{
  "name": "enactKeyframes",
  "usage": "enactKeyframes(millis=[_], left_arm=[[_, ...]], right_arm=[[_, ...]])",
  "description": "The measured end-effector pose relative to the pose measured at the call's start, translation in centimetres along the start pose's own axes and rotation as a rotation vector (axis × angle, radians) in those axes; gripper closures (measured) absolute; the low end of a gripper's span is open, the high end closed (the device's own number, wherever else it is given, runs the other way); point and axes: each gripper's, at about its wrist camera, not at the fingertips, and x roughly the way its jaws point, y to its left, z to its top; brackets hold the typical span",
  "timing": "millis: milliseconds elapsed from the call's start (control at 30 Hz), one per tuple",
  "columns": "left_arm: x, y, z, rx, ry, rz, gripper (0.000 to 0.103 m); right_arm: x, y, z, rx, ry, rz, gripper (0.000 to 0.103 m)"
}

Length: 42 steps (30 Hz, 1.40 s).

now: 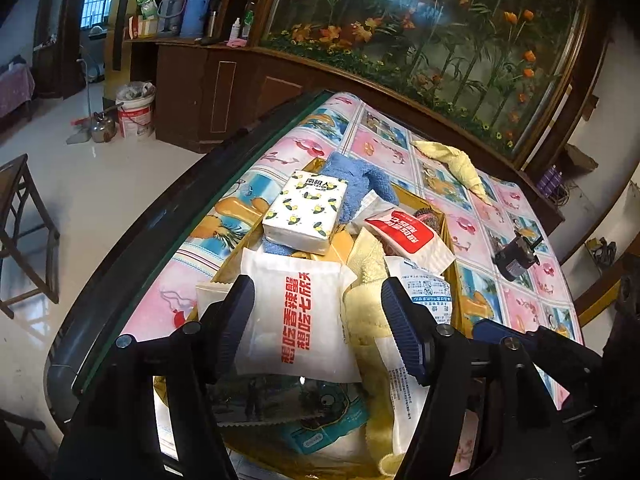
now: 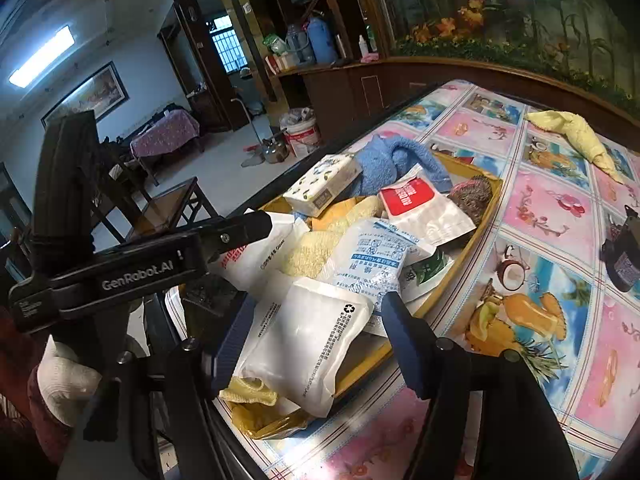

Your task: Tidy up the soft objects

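A yellow tray [image 1: 448, 216] [image 2: 494, 186] on the table is heaped with soft packets and towels. My left gripper [image 1: 318, 320] is open over the heap. A white packet with red writing [image 1: 296, 320] lies between its fingers, apart from the right pad. My right gripper [image 2: 316, 336] is open around a white packet with a recycling mark [image 2: 312, 340] at the tray's near end. Further back lie a bee-print tissue pack [image 1: 308, 212] [image 2: 324, 188], a blue towel [image 1: 356, 188] [image 2: 396, 160] and a red-and-white packet [image 1: 404, 232] [image 2: 420, 200].
A yellow cloth [image 1: 452, 160] [image 2: 572, 136] lies loose on the patterned tablecloth beyond the tray. A small black device [image 1: 516, 256] [image 2: 624, 256] sits on the table to the right. The table's dark edge [image 1: 160, 216] runs along the left, with a wooden chair [image 1: 24, 232] on the floor beyond.
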Motion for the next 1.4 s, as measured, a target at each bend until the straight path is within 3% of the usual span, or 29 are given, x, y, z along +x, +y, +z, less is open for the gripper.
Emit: enactKeyframes(millis=[100,233,267,433,600,700,767,800,833,900,967,1000,1400], left_arm=[[-0.5,-0.1,0.0,0.002,-0.021,0.018,0.036],[-1.5,-0.6,0.1,0.016,-0.060,0.057,0.036],[-1.9,-0.7,0.1,0.018,-0.074,0.068,0.036],[-4.4,-1.6,0.1,0.053,-0.168,0.145,0.036],[-6.4,-3.1,-0.2,0.091,-0.269,0.231,0.029],[-7.9,-4.8,-0.7,0.131,-0.366,0.391,0.029],[-9.5,-6.2,-1.3,0.142,-0.459,0.480,0.020],[-10.2,-6.8,-1.6,0.153,-0.499,0.472,0.004],[-10.6,-7.1,-1.9,0.158,-0.517,0.448,0.000],[-10.0,-7.1,-2.0,0.139,-0.478,0.380,0.000],[-8.1,-6.8,-1.3,0.129,-0.335,0.315,0.000],[-7.5,-6.5,-1.2,0.109,-0.303,0.315,0.000],[-6.0,-7.0,-2.2,0.092,-0.309,0.493,0.000]], right_arm=[[-1.3,0.3,-0.3,0.000,0.008,0.051,0.037],[0.3,1.2,-0.4,0.041,0.125,0.253,0.037],[1.2,1.2,-0.4,0.055,0.153,0.267,0.037],[4.2,0.4,0.8,0.113,0.179,0.236,0.037],[3.7,0.3,0.9,0.109,0.144,0.240,0.037],[1.2,-0.2,0.5,0.100,0.063,0.211,0.037],[-0.1,-1.1,0.6,0.116,0.007,0.191,0.037],[-0.6,-1.4,0.5,0.120,-0.013,0.181,0.037],[-1.1,-1.7,0.4,0.124,-0.031,0.170,0.037],[-1.6,-2.3,0.1,0.137,-0.052,0.160,0.037],[-2.0,-2.6,-0.3,0.145,-0.061,0.154,0.037],[-2.1,-2.8,-0.6,0.146,-0.066,0.142,0.037],[-2.7,-3.4,-2.6,0.140,-0.065,0.028,0.037]])
